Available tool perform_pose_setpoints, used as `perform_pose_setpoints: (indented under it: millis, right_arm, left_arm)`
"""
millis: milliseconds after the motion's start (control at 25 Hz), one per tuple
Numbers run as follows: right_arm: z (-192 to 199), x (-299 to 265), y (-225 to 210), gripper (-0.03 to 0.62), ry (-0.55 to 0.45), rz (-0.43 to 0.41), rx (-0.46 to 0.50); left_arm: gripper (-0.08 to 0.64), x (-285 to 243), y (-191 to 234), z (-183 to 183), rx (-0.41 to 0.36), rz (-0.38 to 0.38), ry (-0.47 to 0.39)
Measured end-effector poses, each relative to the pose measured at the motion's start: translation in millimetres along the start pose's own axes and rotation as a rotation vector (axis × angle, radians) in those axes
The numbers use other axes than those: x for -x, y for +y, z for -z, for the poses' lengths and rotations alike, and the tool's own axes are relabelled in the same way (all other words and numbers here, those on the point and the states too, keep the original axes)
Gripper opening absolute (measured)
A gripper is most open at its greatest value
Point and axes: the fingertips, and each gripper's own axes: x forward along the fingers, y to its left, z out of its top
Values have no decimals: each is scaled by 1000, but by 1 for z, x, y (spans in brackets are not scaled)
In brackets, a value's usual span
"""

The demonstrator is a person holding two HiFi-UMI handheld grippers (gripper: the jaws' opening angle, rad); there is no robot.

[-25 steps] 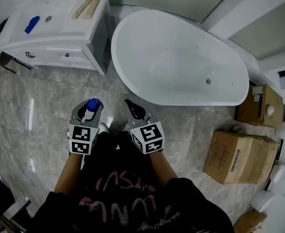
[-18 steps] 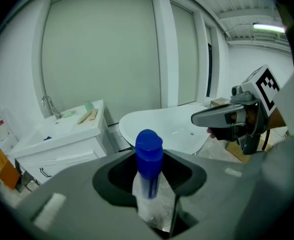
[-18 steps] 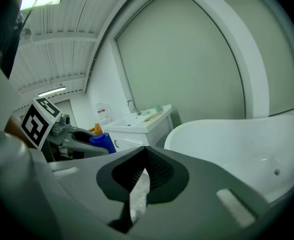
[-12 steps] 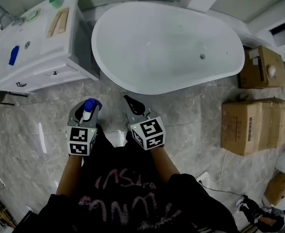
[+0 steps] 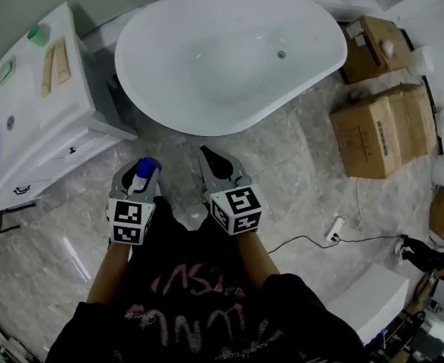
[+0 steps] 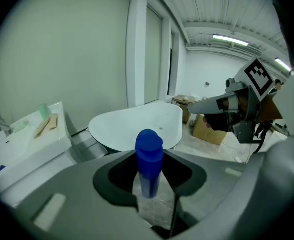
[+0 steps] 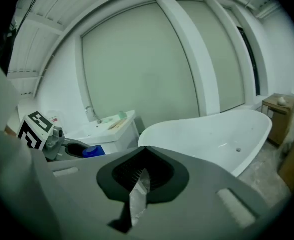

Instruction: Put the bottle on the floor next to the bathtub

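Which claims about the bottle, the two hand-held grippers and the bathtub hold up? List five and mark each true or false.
1. The left hand-held gripper is shut on the blue-capped bottle. True.
2. The right hand-held gripper holds a second bottle. False: its jaws are together with nothing between them.
3. The bottle stands on the floor. False: it is held above it.
4. Nothing lies in the bathtub. True.
5. In the head view, the cardboard boxes are left of the bathtub. False: right.

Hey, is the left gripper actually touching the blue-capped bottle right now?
Touching. In the left gripper view, the left gripper has its jaws closed against both sides of the slim blue-capped bottle, with no gap showing on either side.
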Motion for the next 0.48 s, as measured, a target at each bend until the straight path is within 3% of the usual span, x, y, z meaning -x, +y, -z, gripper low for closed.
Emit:
perform_pose_setpoints:
  millis: [240, 480]
  right_arm:
    - [15, -10, 14, 9, -26, 161, -28]
    - [23, -1, 19, 11, -37, 313, -118]
  left_arm:
    - [160, -8, 27, 22, -75, 121, 3]
    - [160, -12, 37, 20, -158, 237, 16]
